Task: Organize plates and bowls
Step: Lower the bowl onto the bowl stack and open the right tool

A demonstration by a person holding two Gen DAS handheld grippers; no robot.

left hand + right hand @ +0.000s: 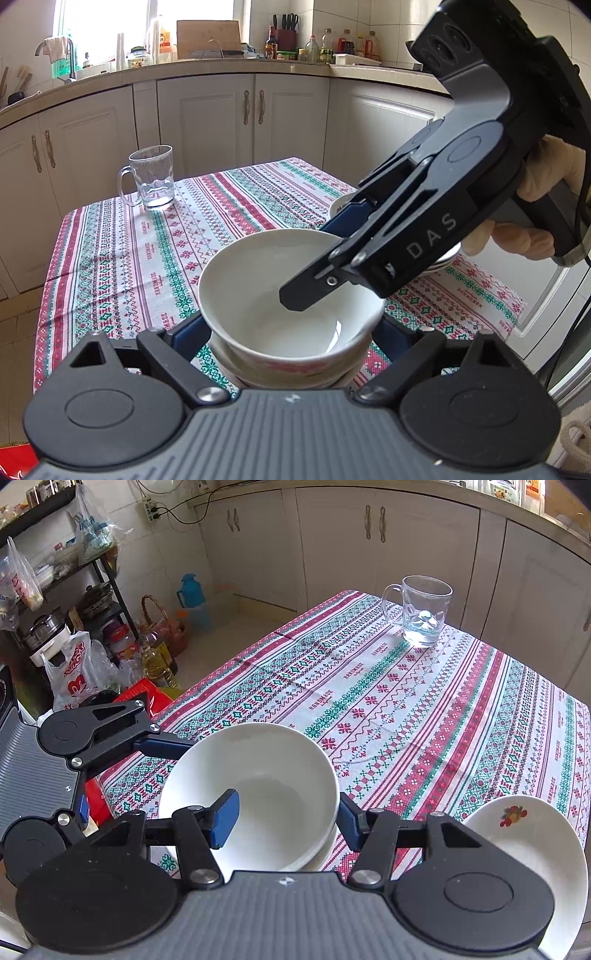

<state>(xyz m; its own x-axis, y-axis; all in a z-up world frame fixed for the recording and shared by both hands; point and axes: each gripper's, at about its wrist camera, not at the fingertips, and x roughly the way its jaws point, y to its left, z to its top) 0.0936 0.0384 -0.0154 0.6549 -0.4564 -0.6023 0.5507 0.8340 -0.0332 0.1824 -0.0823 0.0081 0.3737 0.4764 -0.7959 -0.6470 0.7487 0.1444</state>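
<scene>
the right gripper (284,821) was clamped on the rim of a white bowl (255,782), one finger inside and one outside. the bowl sat nested in another bowl (291,369) near the front edge of the desk (406,701). the left gripper (291,332) stood half open around the lower bowl; whether its pads touched it could not be told.

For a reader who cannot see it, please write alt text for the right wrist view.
The right gripper clamps the rim of a white bowl, one finger inside and one outside. The left gripper reaches the bowl's far side; a glass mug stands on the patterned tablecloth.
</scene>
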